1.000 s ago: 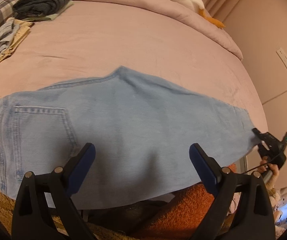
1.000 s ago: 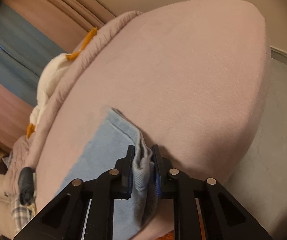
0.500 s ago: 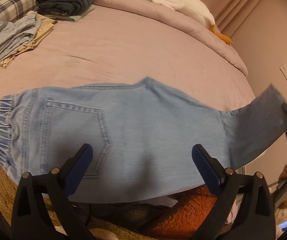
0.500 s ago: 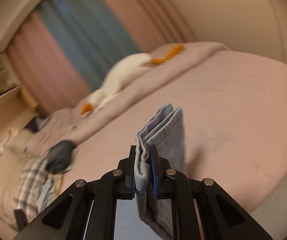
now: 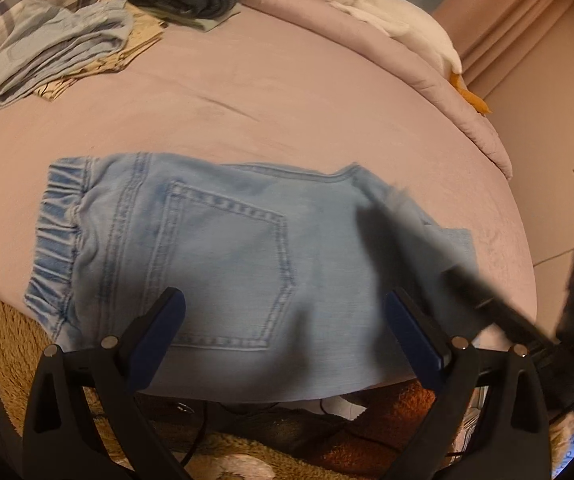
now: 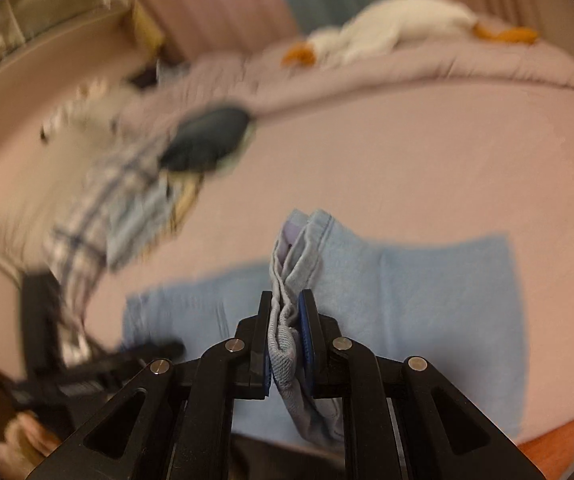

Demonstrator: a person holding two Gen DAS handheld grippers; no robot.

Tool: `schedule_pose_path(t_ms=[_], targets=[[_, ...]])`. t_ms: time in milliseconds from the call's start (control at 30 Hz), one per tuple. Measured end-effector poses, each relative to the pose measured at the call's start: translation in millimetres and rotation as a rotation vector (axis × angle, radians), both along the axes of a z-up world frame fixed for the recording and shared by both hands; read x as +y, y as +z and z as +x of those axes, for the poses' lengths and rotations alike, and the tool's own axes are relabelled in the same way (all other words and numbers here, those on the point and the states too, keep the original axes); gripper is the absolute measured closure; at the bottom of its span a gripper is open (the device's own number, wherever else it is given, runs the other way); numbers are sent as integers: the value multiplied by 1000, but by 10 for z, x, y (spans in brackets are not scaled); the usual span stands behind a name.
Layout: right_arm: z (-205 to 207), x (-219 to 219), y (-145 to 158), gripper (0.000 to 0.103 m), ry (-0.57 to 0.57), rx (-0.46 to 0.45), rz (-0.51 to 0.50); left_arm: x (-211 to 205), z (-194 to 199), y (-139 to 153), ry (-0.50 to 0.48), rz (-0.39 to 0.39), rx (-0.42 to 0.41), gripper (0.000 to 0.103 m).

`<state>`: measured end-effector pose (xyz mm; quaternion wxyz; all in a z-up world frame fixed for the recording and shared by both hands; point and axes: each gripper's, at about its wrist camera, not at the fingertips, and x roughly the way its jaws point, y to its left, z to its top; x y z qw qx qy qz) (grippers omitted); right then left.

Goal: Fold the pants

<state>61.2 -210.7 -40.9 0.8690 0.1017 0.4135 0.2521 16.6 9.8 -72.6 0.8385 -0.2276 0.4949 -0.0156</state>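
The light blue denim pants (image 5: 223, 248) lie flat on the pink velvety bedspread (image 5: 287, 92), close to its near edge, with the gathered elastic waistband to the left in the left wrist view and the back pocket facing up. The right gripper (image 6: 285, 336) pinches the bunched leg hems (image 6: 295, 256) between its blue pads (image 6: 305, 328), lifted above the rest of the cloth; held that way, the legs can be carried over toward the waistband to make the lengthwise fold, and the grip on all layers together keeps the hems aligned. The left gripper (image 5: 283, 328) hangs over the seat of the pants with its jaws spread wide and nothing between them, probably ready to pin or smooth the fabric as the fold lands. In the left wrist view the right tool shows only as a dark blur at the right. Folded clothes (image 5: 59, 48) and a white plush goose (image 5: 387, 12) sit well apart at the far side of the bed
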Motion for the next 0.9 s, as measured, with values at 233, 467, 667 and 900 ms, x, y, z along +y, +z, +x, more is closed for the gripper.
schedule_pose_path(t_ms=[233,467,667,900], targets=[[29,340,-601,89,82,191,-166,43,21,-82,14,-18,31,3],[0,22,-461,49,136,287,12,1,179,-118,-39,-71,33,2],[-116,-557,-241,41,-31,193,-15,-272,441,-324,-149,-213,79,4],[-119,-1232,-410,41,-299,232,-48,-666,729,-478,-260,-264,121,8]])
